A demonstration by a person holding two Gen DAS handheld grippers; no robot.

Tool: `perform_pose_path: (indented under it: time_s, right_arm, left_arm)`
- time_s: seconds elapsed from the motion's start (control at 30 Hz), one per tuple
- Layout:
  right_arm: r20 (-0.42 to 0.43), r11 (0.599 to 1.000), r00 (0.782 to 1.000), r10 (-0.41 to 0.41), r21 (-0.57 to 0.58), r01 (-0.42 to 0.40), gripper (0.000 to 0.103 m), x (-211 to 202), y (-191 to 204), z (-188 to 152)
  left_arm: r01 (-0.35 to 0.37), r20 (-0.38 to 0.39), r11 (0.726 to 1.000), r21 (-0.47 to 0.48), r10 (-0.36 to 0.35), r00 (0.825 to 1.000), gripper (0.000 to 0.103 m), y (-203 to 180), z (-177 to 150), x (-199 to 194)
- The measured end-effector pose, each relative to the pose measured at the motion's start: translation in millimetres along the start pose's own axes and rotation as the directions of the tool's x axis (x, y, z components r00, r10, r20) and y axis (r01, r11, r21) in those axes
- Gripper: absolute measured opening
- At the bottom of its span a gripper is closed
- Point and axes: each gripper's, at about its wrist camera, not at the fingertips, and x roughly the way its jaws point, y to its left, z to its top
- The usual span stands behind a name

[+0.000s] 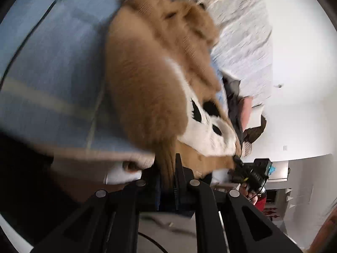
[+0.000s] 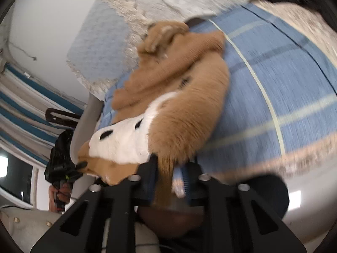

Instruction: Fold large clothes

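Observation:
A fuzzy tan sweater (image 1: 143, 84) with a white patch and black marks lies bunched on the bed, its far part crumpled into a heap. My left gripper (image 1: 168, 168) is shut on a tan ribbed edge of it, which hangs down between the jaws. In the right wrist view the same sweater (image 2: 189, 116) stretches away from my right gripper (image 2: 168, 168), also shut on a ribbed tan edge. Each camera catches the other tool: the right gripper (image 1: 237, 159) pinches the near corner, and the left gripper (image 2: 82, 164) bites the corner at the left.
A blue striped bedspread (image 1: 52, 63) (image 2: 273, 73) lies under the sweater. A pale quilted blanket (image 1: 242, 42) (image 2: 101, 42) covers the far side. Other clothes (image 1: 246, 113) are piled at the bed's edge. Striped curtains (image 2: 21, 109) hang left; a hand (image 2: 63, 191) grips the other tool.

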Motion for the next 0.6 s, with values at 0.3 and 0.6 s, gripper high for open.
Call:
perform_pose_path:
  time_s: [0.3,0.6]
  right_arm:
    - [-0.014,0.987,0.990,-0.139,0.076,0.140,0.007,-4,-32,-28]
    - [0.162,0.953,0.973,-0.164,-0.230,0.199,0.025,15,43,82]
  left_arm:
    - [-0.079,0.040,0.994,-0.070,0.082,0.996,0.014,39,-22,-13]
    - [-0.146,0.214,0.962,0.231,0.096,0.972,0.071,-43,54,-36]
